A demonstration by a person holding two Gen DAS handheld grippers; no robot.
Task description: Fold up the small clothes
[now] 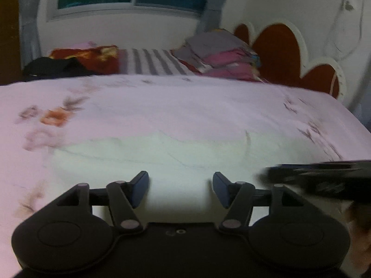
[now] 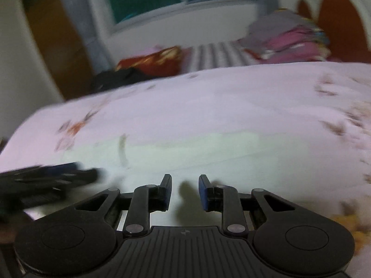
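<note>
A pale whitish-green small garment lies flat on the floral bedsheet, just beyond my left gripper, which is open and empty above its near edge. The same garment shows in the right wrist view, spread ahead of my right gripper, which is open and empty with a narrower gap. The right gripper shows blurred at the right of the left wrist view; the left gripper shows blurred at the left of the right wrist view. Both views are motion-blurred.
The bed has a pink-white floral sheet. At its far side lie a stack of folded clothes, a striped cloth, a red patterned item and dark clothing. A red-and-white headboard stands at the right.
</note>
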